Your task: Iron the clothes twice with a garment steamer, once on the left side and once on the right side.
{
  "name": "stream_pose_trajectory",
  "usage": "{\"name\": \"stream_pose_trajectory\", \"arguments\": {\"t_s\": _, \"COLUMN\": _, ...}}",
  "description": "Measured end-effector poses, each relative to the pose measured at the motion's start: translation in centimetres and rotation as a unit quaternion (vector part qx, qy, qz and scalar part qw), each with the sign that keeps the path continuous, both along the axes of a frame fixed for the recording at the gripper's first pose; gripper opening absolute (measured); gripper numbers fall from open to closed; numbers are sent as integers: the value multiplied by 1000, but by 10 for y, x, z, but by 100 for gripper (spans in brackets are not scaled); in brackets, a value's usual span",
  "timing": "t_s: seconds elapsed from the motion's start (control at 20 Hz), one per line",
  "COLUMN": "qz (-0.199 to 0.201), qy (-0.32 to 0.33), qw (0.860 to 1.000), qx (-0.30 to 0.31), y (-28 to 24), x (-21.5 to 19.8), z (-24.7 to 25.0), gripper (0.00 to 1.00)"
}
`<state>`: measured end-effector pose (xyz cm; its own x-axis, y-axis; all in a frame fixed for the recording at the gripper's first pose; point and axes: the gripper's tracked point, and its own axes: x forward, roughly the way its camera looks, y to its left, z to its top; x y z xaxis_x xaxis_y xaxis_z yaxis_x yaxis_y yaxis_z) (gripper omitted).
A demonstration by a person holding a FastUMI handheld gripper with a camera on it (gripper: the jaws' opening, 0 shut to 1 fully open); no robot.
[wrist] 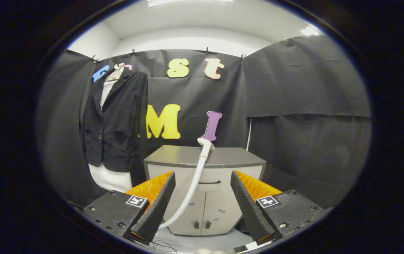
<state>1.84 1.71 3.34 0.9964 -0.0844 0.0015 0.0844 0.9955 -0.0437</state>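
My gripper (202, 197) sits spread wide, its two fingers (159, 204) well apart and pressing on nothing. In the gap between them, closer to the left finger, I see the white hose (192, 187) of the garment steamer curving up from low near the fingers — it rises in front of the cabinet (230, 165) and ends in the steamer head (206, 144), which stands just above the cabinet's grey top. The cabinet itself is straight ahead beyond the fingers, a pale front with a dark drawer handle and two doors below.

Further back and off to the left hangs the dark jacket (112, 130) on a dress form, a white shirt (110, 178) showing at the collar and below the hem — well apart from the steamer head. Whether the head rests on a stand or a hook I cannot tell.
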Motion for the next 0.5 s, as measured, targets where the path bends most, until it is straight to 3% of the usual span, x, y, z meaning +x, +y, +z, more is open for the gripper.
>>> {"name": "stream_pose_trajectory", "arguments": {"t_s": 0.3, "qz": -18, "qy": -3, "qw": 1000, "qx": -7, "y": -16, "x": 42, "z": 41, "gripper": 98}}
{"name": "stream_pose_trajectory", "arguments": {"t_s": 0.5, "qz": 3, "qy": 13, "qw": 1000, "qx": -2, "y": -12, "x": 98, "z": 55, "gripper": 98}}
